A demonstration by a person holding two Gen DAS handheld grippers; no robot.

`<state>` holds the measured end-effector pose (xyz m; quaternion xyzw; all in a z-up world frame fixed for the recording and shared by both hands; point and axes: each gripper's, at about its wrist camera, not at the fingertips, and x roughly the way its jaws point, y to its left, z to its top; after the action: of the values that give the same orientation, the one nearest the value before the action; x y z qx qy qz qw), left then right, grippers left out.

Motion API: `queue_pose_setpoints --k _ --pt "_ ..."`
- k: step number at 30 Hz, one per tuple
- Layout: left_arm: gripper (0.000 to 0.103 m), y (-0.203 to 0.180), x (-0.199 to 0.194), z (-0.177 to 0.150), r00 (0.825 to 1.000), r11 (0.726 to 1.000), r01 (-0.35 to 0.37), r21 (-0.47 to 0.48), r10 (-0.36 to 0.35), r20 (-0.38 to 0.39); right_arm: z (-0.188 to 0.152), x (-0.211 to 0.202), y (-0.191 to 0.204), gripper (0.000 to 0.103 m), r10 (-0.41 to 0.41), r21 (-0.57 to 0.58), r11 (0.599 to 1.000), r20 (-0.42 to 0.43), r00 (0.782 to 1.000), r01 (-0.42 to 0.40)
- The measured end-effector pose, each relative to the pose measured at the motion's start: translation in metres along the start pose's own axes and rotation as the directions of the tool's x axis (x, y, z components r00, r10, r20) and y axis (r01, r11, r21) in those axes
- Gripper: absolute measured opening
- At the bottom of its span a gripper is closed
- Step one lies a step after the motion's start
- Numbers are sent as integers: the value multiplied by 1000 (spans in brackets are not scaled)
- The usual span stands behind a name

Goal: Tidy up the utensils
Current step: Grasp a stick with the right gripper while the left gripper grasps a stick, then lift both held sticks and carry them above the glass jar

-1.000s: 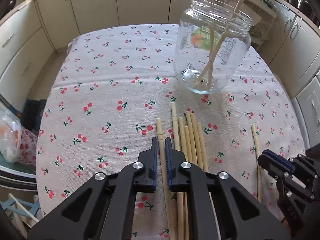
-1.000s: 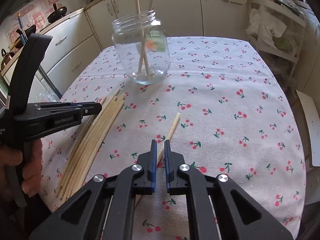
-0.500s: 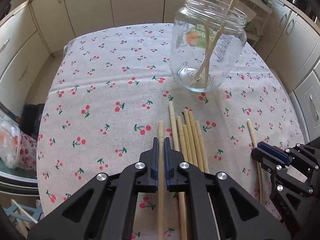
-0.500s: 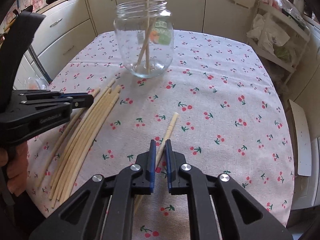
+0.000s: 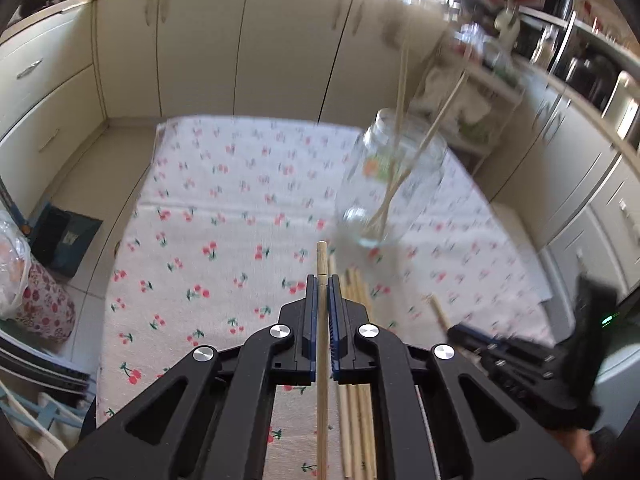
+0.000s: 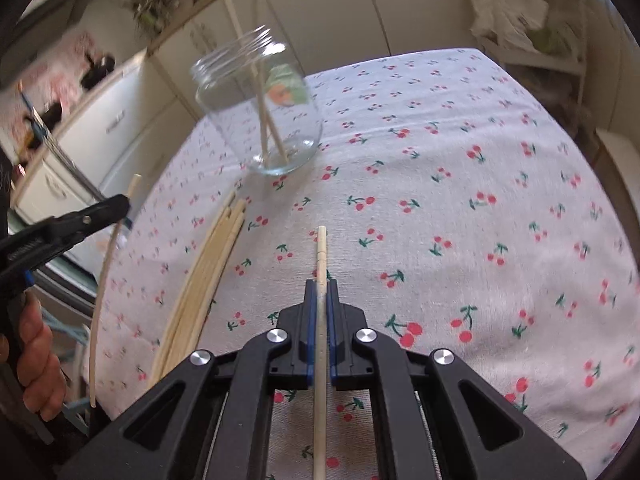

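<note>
**A:** What have you got in each hand?

**B:** Your left gripper [image 5: 320, 292] is clenched on one wooden chopstick [image 5: 322, 360], which runs straight between the pads and pokes out past the tips toward 12 o'clock. Your right gripper [image 6: 319, 296] is clamped on a second chopstick [image 6: 320, 320] the same way. That makes two held, one per gripper.

**A:** And where do the others lie?

**B:** In the right wrist view, a loose bundle of chopsticks [image 6: 208, 272] lies on the cherry-print tablecloth [image 6: 460, 200] at about 9 o'clock from your right gripper. I count five or six, but they overlap and I cannot be sure. Your left hand [image 6: 36, 364] shows at the left edge, at 8 o'clock, its gripper holding its stick clear of the cloth.

**A:** The jar?

**B:** One glass jar [image 6: 260, 112] stands upright on the cloth at 11 o'clock from your right gripper, well apart from it. Two chopsticks [image 6: 262, 120] stand in it, crossing and leaning out over the rim. From the left wrist view the same jar sits at about 1 o'clock, blurred.
</note>
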<state>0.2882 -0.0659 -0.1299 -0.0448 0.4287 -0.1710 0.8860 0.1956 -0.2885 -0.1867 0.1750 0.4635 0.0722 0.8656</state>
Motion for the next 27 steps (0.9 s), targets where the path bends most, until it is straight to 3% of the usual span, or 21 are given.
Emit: queue_pose_setpoints --k 7,14,20,27 --pt "5 -5 -22 16 996 999 45 -20 -44 82 -1 -10 -3 6 32 33 999 58 998 -34" --pt "5 -25 -37 46 968 995 98 -19 -90 236 1 -11 -16 6 74 92 992 113 991 -84" --pt "5 -40 -47 88 903 992 113 -51 -81 423 1 -12 -25 6 93 132 985 125 988 -109" --pt "5 -49 -50 131 821 989 118 -90 -46 569 0 -12 -27 6 111 145 981 127 986 -129"
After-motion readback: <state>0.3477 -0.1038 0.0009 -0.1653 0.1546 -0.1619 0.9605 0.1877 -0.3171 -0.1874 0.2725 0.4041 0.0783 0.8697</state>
